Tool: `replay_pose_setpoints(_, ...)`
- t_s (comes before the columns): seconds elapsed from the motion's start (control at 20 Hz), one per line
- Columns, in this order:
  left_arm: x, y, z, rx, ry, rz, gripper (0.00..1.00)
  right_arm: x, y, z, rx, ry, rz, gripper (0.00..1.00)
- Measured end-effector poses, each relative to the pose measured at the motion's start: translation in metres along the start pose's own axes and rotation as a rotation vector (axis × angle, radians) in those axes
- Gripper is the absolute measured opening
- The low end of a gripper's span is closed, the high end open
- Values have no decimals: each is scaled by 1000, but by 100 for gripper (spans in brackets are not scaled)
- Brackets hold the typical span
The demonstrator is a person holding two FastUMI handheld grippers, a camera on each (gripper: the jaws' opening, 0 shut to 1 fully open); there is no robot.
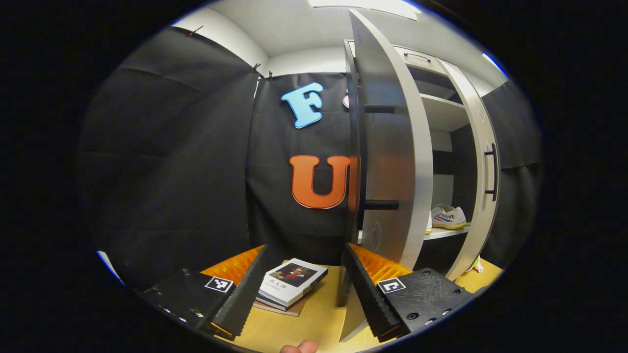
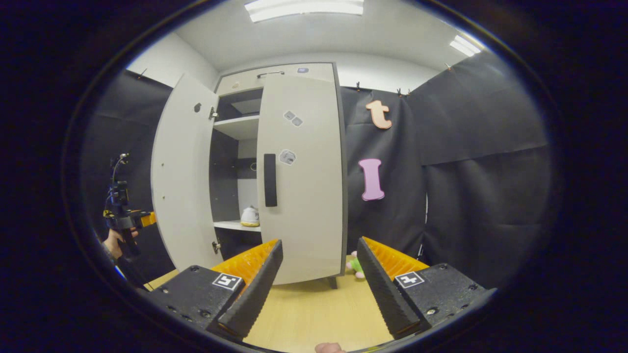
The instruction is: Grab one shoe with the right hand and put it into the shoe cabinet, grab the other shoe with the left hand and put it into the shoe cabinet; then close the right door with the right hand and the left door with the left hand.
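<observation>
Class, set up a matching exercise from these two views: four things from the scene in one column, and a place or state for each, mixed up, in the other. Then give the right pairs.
Things:
1. left door
2. right door
3. white shoe
4. books

Places or states:
A. lying on the wooden floor
B. swung wide open
C. on a shelf in the cabinet
D. closed or almost closed

Pairs: 1-B, 2-D, 3-C, 4-A

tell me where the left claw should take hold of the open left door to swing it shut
Take the left door by its free edge, coming from its outer face: it stands edge-on before the open left claw. Its handle stubs jut toward that side, a probable alternative.
</observation>
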State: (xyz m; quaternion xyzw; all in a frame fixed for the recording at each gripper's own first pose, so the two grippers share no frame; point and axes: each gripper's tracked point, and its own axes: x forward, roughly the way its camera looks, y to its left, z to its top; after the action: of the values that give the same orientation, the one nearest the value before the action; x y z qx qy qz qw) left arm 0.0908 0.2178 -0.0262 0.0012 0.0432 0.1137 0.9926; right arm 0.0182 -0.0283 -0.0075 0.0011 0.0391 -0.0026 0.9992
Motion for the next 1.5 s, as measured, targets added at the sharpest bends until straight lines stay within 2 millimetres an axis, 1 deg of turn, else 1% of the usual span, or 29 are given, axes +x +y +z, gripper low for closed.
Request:
replay_pose_setpoints(0.1,2,-20,-5,-45,14,-44,92,1,1,3,0,-9,0,98)
replay_pose_setpoints(0.2,2,-51,-4,-30,3,-91,91,1,1,6,-8,-20,2,98)
replay_pose_setpoints(0.3,6,-97,-4,-10,-2,-167,91,1,-5,6,-15,-22,-7,98)
replay_pose_setpoints(0.4,16,-139,-1,-19,-15,-224,91,-1,-14,6,-10,-21,-26,98)
replay_pose_setpoints(0.45,19,-153,3,-33,-28,-245,90,-1,-19,5,-4,-17,-36,98)
replay_pose_setpoints(0.5,21,-163,8,-48,-37,-258,90,-3,-23,4,3,-12,-44,98)
replay_pose_setpoints(0.55,22,-169,12,-59,-39,-268,91,-5,-28,4,10,-12,-54,98)
replay_pose_setpoints(0.65,23,-172,16,-72,-32,-270,91,-9,-37,6,14,-22,-76,98)
replay_pose_setpoints(0.7,19,-170,19,-77,-29,-264,92,-7,-41,6,10,-27,-84,98)
replay_pose_setpoints(0.8,8,-169,25,-83,-27,-261,92,-5,-42,6,2,-29,-90,98)
replay_pose_setpoints(0.9,-11,-161,31,-62,-25,-232,92,-2,-37,6,2,-25,-76,98)
replay_pose_setpoints(1.0,-38,-157,29,-38,-15,-201,92,3,-28,7,11,-27,-54,98)
replay_pose_setpoints(1.05,-53,-158,24,-28,-1,-188,92,6,-22,7,14,-26,-42,98)
replay_pose_setpoints(1.15,-84,-159,13,4,2,-165,92,9,-6,1,10,-25,-13,99)
replay_pose_setpoints(1.25,-109,-161,3,35,-5,-138,92,17,7,-5,-8,-26,9,98)
replay_pose_setpoints(1.3,-119,-165,-2,47,-6,-138,92,18,14,-9,-15,-21,21,98)
replay_pose_setpoints(1.4,-131,-177,-7,64,-4,-150,91,20,29,-15,-10,-7,52,99)
replay_pose_setpoints(1.5,-134,-183,-3,55,-12,-149,91,20,38,-16,5,-1,73,98)
